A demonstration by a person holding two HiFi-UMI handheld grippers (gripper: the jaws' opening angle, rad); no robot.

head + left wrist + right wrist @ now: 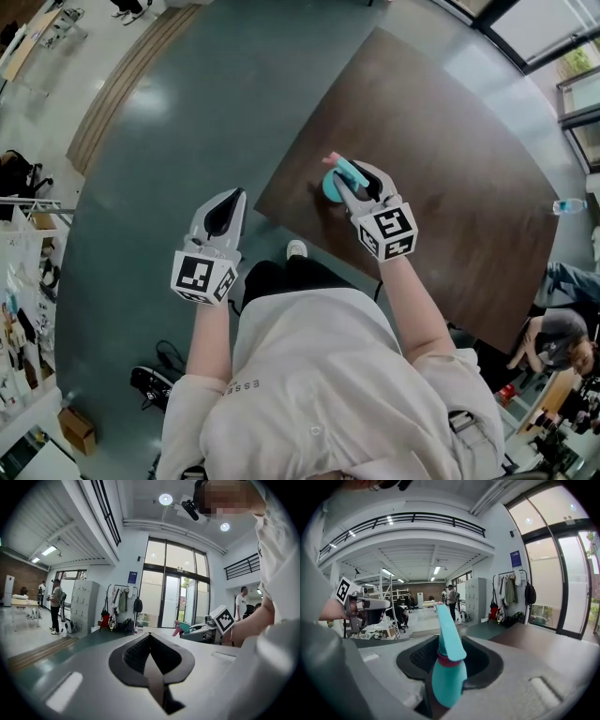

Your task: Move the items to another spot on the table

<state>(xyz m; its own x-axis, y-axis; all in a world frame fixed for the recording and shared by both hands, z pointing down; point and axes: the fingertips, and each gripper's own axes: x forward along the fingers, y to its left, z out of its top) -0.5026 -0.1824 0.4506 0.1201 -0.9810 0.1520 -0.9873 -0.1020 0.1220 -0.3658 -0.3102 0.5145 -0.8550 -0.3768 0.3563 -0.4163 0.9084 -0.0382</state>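
My right gripper (345, 178) is shut on a teal item (337, 183) with a pink band and a pink tip. It hangs over the near left corner of the dark brown table (450, 159). In the right gripper view the teal item (449, 677) stands up between the jaws and leans a little left. My left gripper (229, 197) is shut with nothing in it and is out over the green floor, left of the table. Its pads meet in a line in the left gripper view (150, 641), where the right gripper's marker cube (221, 619) and the teal item (185, 627) show at the right.
A water bottle (568, 205) lies at the table's far right edge. A seated person (562, 339) is beyond the table's lower right corner. Lockers (84, 604) and a coat rack (119, 606) stand by the glass doors. A dark object (153, 380) lies on the floor behind me.
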